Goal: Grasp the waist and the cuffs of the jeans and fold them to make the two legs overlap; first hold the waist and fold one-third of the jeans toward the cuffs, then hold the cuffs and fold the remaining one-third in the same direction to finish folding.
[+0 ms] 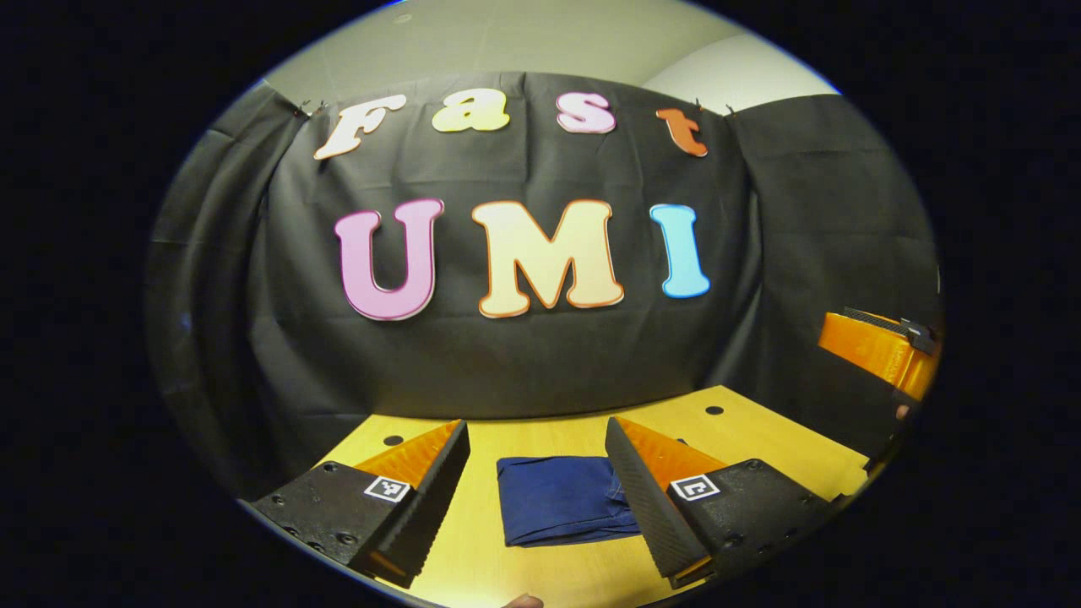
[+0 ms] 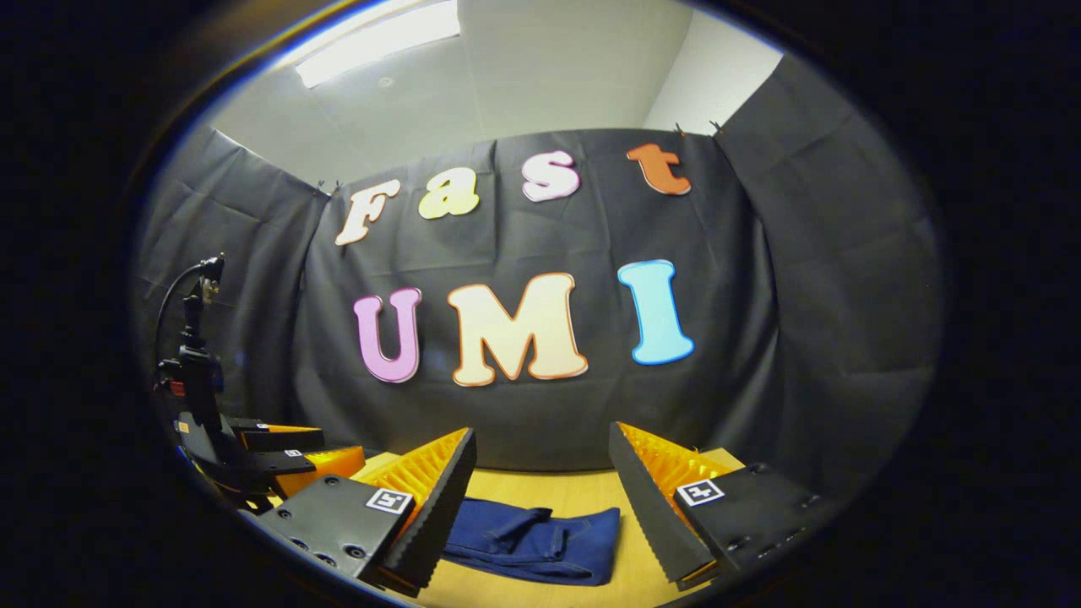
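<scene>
folded jeans (image 1: 562, 500) flat on bench (image 1: 524, 574), left gripper (image 1: 540, 498) fingers wide apart, holding nothing, right gripper (image 2: 540, 507) likewise, both above bench

I see a pale wooden table (image 1: 760, 439) with small dark round holes near its far edge, its back edge against the booth's black cloth, dark blue jeans (image 1: 562, 500) lying folded flat on it, in a compact bundle near the middle

Dark blue jeans (image 1: 562, 500) sit between the spread jaws, plain denim, on a light yellow wooden table (image 1: 760, 439).
</scene>
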The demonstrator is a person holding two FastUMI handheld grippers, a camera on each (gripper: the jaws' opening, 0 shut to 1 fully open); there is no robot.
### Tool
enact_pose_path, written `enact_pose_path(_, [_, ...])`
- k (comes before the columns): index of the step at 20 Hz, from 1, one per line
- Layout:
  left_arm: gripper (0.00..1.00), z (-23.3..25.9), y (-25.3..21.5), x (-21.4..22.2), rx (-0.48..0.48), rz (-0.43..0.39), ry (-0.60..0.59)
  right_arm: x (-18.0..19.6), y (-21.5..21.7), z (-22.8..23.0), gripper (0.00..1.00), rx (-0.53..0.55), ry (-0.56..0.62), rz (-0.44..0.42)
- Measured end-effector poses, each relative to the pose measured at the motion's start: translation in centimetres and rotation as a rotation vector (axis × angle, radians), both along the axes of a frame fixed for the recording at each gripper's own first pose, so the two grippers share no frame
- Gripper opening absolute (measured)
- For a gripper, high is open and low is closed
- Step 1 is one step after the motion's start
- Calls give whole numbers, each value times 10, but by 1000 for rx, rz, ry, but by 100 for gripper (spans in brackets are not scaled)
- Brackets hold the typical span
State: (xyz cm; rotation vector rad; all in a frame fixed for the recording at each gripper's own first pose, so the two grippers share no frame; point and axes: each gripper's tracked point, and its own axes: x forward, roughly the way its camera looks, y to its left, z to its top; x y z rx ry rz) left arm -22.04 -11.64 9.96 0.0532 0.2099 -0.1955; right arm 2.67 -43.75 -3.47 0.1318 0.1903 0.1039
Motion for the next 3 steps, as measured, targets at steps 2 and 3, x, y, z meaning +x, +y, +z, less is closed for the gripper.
enact_pose_path(2, [95, 12, 6, -7, -17, -10, -27, -11, 13, 15, 94, 0, -22, 3])
enact_pose_path(3, [96, 17, 10, -10, -18, -13, -38, -14, 16, 25, 94, -3, -44, -3])
